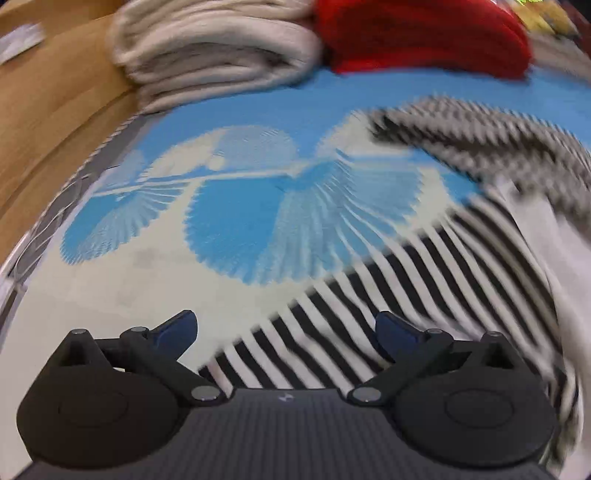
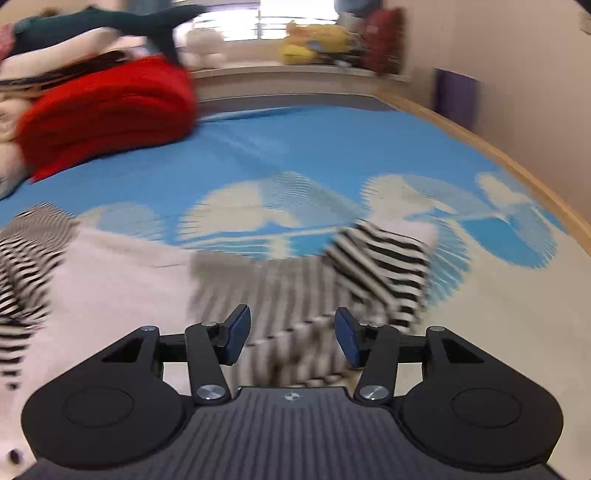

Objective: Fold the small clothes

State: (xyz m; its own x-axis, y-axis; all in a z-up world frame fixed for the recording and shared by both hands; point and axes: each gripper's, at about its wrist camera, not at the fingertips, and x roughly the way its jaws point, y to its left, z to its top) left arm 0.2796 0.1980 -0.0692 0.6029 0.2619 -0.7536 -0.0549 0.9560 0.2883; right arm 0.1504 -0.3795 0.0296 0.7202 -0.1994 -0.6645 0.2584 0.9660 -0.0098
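A small black-and-white striped garment with a white body [image 1: 388, 295] lies on the blue and white patterned mat [image 1: 236, 229]. In the left wrist view my left gripper [image 1: 286, 328] is open wide, its jaws over the garment's striped lower edge, holding nothing. In the right wrist view the same garment [image 2: 110, 280] spreads left to centre, with a striped sleeve [image 2: 384, 269] to the right. My right gripper [image 2: 291, 332] is open just above the blurred striped cloth, holding nothing.
A folded cream blanket [image 1: 214, 51] and a folded red blanket [image 1: 421, 33] lie at the mat's far edge; the red one also shows in the right wrist view [image 2: 107, 110]. A wooden floor [image 1: 48, 122] lies left. A wall [image 2: 517, 92] and soft toys [image 2: 317, 44] stand beyond.
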